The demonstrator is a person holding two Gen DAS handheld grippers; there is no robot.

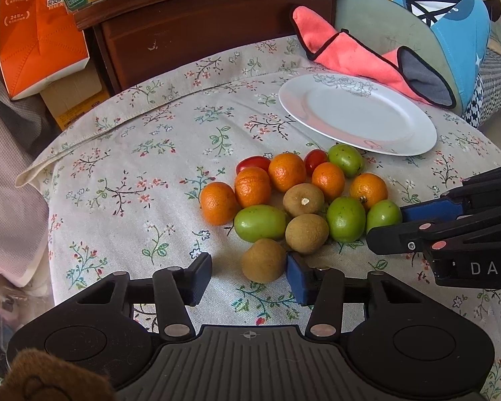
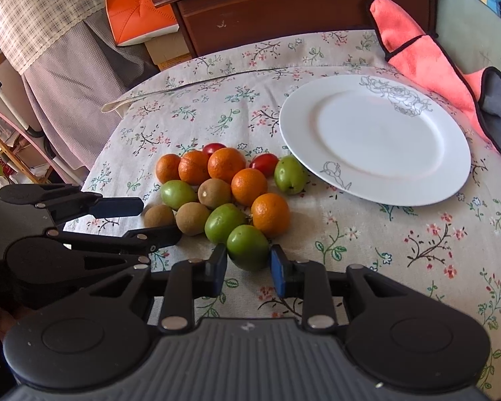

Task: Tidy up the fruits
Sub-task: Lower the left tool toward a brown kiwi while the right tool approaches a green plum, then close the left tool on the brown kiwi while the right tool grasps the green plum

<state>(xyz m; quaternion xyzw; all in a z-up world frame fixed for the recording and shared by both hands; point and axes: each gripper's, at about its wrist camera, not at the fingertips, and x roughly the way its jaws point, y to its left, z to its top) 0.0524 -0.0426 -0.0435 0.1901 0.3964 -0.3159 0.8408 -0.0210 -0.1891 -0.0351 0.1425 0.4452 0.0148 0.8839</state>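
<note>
My right gripper (image 2: pixel 247 269) has its jaws spread around the nearest green fruit (image 2: pixel 247 246) on the worktop (image 2: pixel 384 250). Left gripper (image 1: pixel 248 277) gapes beside a brown fruit (image 1: pixel 264 260). Both look light, firm, rollable; I'd pinch mid-girth.

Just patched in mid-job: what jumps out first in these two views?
A tight heap of fruit, orange, green, brown and red, lies mid-tablecloth, with a bare white plate just behind it to the right. The left gripper flanks a brown fruit; the right gripper brackets a green fruit.
</note>
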